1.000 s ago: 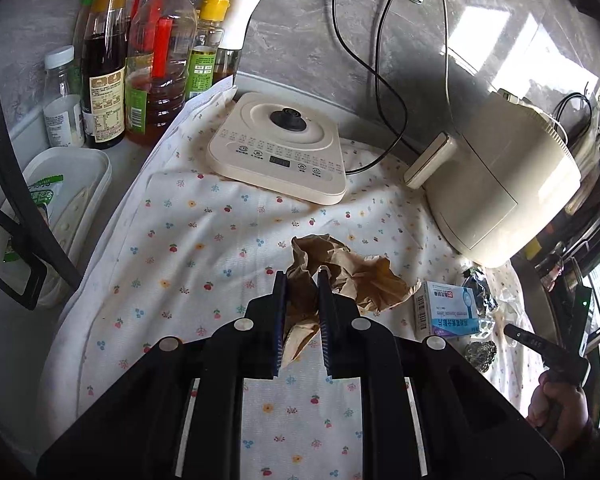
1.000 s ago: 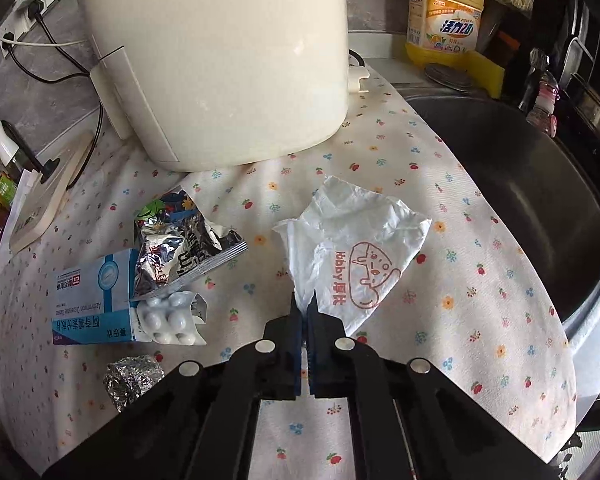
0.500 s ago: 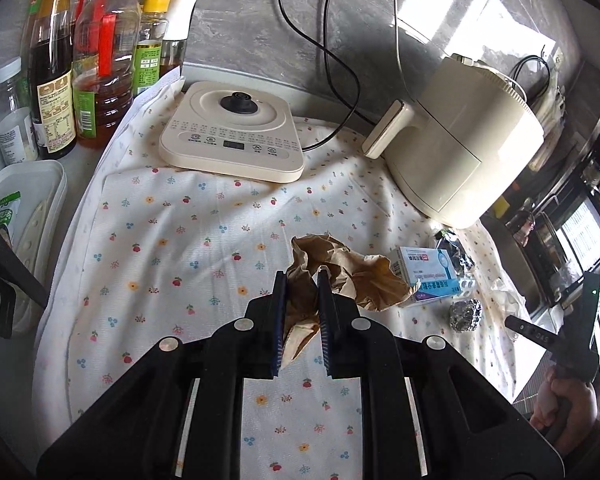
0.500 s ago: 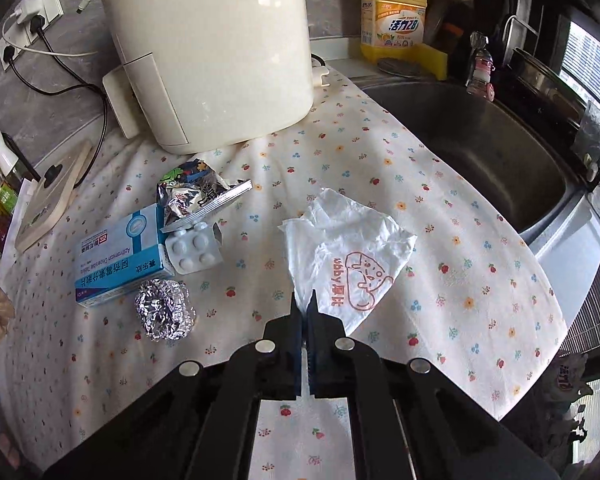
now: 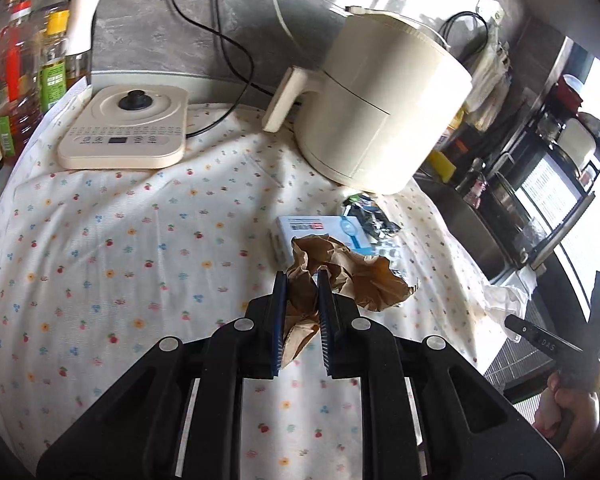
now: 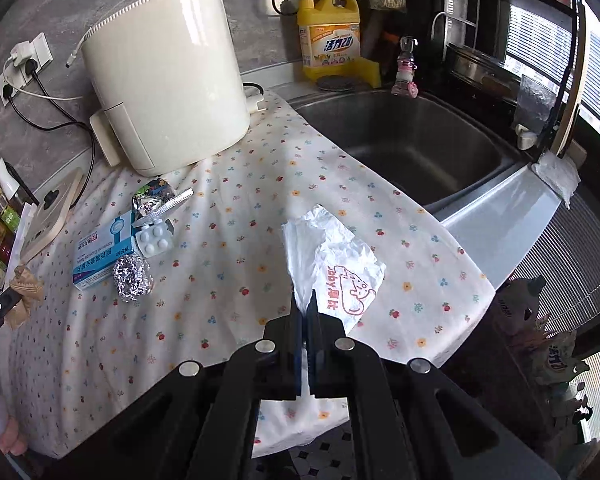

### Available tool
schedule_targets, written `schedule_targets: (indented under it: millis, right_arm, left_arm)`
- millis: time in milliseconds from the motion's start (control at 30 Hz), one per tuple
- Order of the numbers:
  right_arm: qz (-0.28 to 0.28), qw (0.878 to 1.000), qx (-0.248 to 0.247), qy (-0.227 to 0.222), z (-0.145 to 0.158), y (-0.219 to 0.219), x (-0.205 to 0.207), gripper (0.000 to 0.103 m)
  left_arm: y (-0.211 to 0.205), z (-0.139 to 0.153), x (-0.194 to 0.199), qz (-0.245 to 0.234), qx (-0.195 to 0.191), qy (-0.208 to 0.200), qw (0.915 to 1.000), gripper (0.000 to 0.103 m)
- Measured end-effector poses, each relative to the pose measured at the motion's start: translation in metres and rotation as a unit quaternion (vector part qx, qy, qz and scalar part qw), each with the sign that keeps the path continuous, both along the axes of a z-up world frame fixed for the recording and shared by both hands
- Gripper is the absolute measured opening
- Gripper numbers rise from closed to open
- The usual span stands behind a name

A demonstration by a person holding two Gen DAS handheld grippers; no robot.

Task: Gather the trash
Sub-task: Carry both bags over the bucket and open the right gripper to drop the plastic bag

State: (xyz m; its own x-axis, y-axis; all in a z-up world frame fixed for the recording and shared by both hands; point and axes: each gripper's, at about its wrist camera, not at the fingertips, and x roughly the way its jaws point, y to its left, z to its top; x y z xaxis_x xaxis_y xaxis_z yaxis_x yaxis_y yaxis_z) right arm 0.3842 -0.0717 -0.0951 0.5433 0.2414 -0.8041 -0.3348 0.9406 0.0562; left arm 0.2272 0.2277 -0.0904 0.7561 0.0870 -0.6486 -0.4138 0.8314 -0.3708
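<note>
My left gripper (image 5: 302, 280) is shut on a crumpled brown paper bag (image 5: 352, 268), held above the flowered cloth (image 5: 120, 260); the same brown paper bag (image 6: 24, 288) shows at the left edge of the right wrist view. My right gripper (image 6: 303, 306) is shut on a white printed paper wrapper (image 6: 332, 256), lifted over the counter's front right corner. On the cloth lie a blue and white medicine box (image 6: 104, 252), a blister pack (image 6: 154, 238), a foil ball (image 6: 134, 278) and a shiny snack wrapper (image 6: 158, 200).
A cream air fryer (image 6: 164, 84) stands at the back, a flat cream appliance (image 5: 124, 132) to its left, oil bottles (image 5: 16, 80) beyond. A steel sink (image 6: 404, 148) lies right, with a yellow detergent jug (image 6: 330, 46) behind. Cables (image 5: 220, 40) run along the wall.
Both grippers have drawn back toward the front right with their papers held. The brown bag now hangs in front of the medicine box; the white wrapper is higher, near the counter's corner.
</note>
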Motion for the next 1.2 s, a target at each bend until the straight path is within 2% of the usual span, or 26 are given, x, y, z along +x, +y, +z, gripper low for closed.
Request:
schedule_targets:
  millis: [133,233,567,867,1100,1200]
  right_arm:
    - [-0.030,0.999,0.026,0.021,0.001,-0.064,-0.010,0.003]
    - [-0.049,0.998,0.029,0.019,0.000,-0.111,-0.020,0.003]
    - [-0.113,0.991,0.054,0.044,-0.022,-0.241,-0.072,0.003]
    - [-0.157,0.982,0.061,0.084,-0.057,-0.326,-0.127,0.003]
    - [-0.168,0.975,0.061,0.130,-0.091,-0.371,-0.163,0.003]
    - [-0.174,0.971,0.072,0.149,-0.103,-0.386,-0.172,0.007]
  left_arm:
    - [-0.052,0.005,0.019,-0.036,0.004,0.001,0.9994,0.015]
    - [-0.097,0.006,0.029,-0.064,0.006,0.006,0.9979,0.015]
    - [-0.225,0.005,0.031,-0.147,0.020,0.023,0.9887,0.015]
    - [-0.312,-0.024,0.017,-0.207,0.019,0.055,0.9767,0.015]
    - [-0.366,-0.047,-0.002,-0.235,0.009,0.075,0.9692,0.015]
    - [-0.385,-0.054,-0.008,-0.247,0.009,0.082,0.9655,0.015]
